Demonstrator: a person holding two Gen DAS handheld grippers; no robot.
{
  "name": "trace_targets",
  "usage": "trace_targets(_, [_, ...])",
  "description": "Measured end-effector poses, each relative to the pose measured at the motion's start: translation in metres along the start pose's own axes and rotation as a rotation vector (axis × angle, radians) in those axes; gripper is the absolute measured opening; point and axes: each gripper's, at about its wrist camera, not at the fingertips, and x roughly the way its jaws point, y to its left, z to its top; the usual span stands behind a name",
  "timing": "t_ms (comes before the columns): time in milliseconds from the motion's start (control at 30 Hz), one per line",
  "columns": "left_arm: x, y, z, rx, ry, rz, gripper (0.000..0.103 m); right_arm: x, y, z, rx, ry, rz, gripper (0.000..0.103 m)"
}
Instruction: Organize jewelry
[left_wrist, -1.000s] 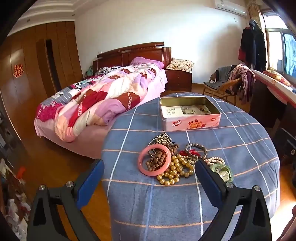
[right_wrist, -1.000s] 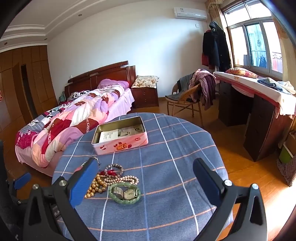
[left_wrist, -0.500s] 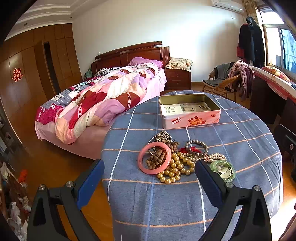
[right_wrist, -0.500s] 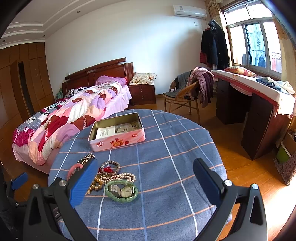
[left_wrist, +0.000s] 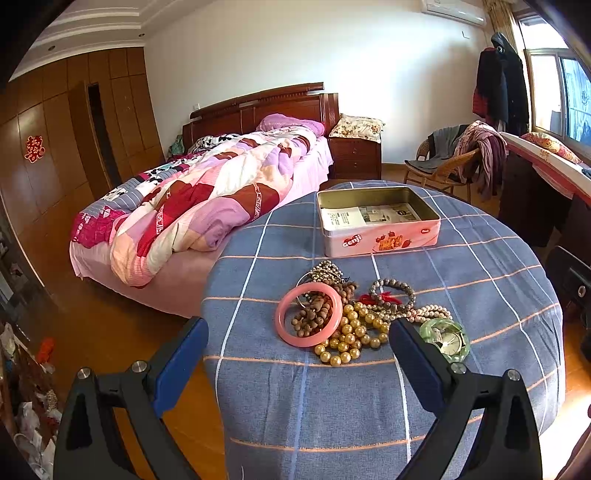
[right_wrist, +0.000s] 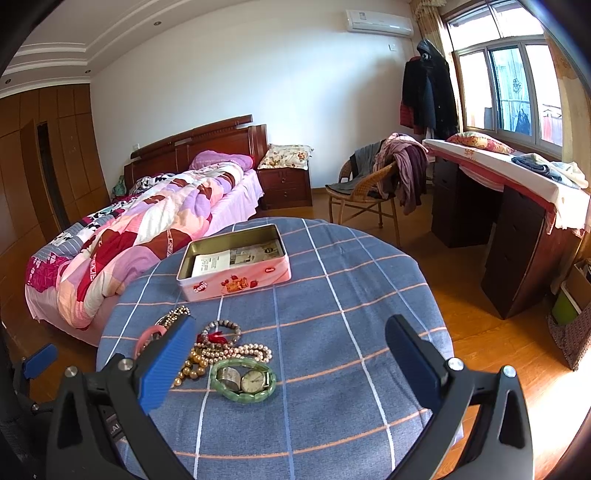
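Observation:
A heap of jewelry lies on the round table (left_wrist: 480, 266): a pink bangle (left_wrist: 284, 325), gold pearls (left_wrist: 347, 343), brown wooden beads (left_wrist: 314, 314), a grey bead bracelet (left_wrist: 391, 286) and a green bangle (left_wrist: 460, 341) around a watch (right_wrist: 253, 379). An open pink tin (left_wrist: 380, 240) with papers inside stands behind the heap. My left gripper (left_wrist: 295, 354) is open and empty just in front of the heap. My right gripper (right_wrist: 290, 360) is open and empty, above the table to the right of the heap; the green bangle (right_wrist: 243, 397) and tin (right_wrist: 236, 280) show there too.
The table has a blue checked cloth (right_wrist: 351, 295). A bed with a patchwork quilt (left_wrist: 207, 199) stands behind left. A wicker chair with clothes (right_wrist: 373, 192) and a dark desk (right_wrist: 517, 236) stand to the right. Wood floor surrounds the table.
Both grippers have drawn a little closer to the table and the heap; the views shifted slightly. Both stay open and empty. The jewelry has not moved.

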Motion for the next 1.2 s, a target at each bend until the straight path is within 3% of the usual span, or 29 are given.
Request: trace_targets(1200, [-0.0002,0.0002,-0.0009,-0.001,0.002,-0.002,0.098,0.0004,0.0056,-0.0011,-0.003,0.011,0.001,0.103])
